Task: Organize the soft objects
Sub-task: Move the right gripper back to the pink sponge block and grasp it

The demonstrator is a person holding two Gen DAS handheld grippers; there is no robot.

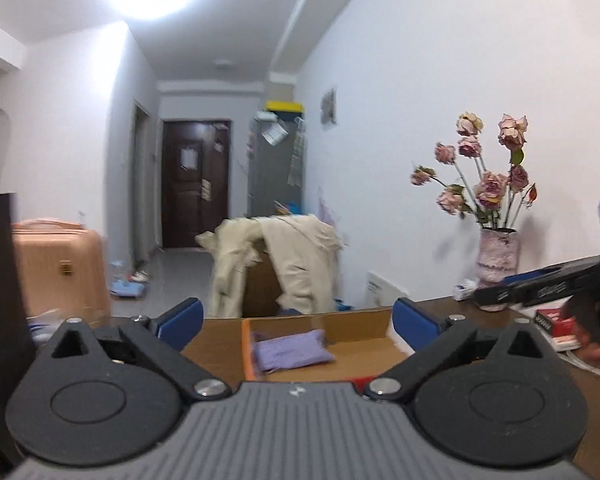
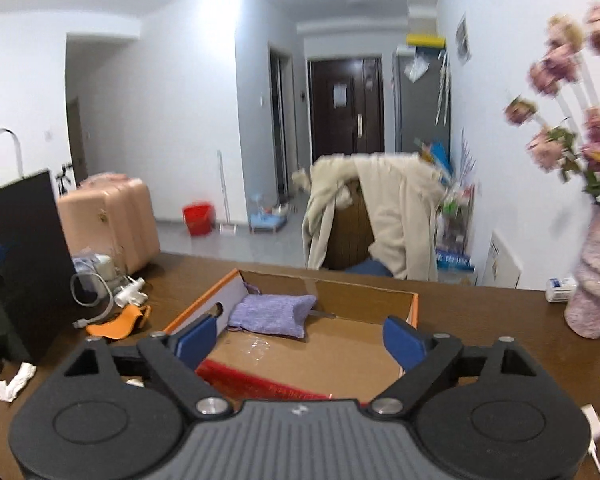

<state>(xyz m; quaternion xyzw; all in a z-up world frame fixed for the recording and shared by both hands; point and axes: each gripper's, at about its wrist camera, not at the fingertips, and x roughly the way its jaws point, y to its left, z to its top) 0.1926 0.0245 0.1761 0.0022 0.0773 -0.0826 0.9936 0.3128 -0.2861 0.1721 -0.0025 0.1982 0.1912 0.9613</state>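
A purple fabric pouch lies in the far left part of an open cardboard box on the brown table; it also shows in the right wrist view, inside the box. My left gripper is open and empty, held just before the box. My right gripper is open and empty over the box's near edge; its body shows at the right of the left wrist view. An orange soft piece and a white crumpled cloth lie on the table left of the box.
A pink vase of dried roses stands at the right. A black board, a white charger with cable and a small white box are on the table. A chair draped with a cream coat stands behind it.
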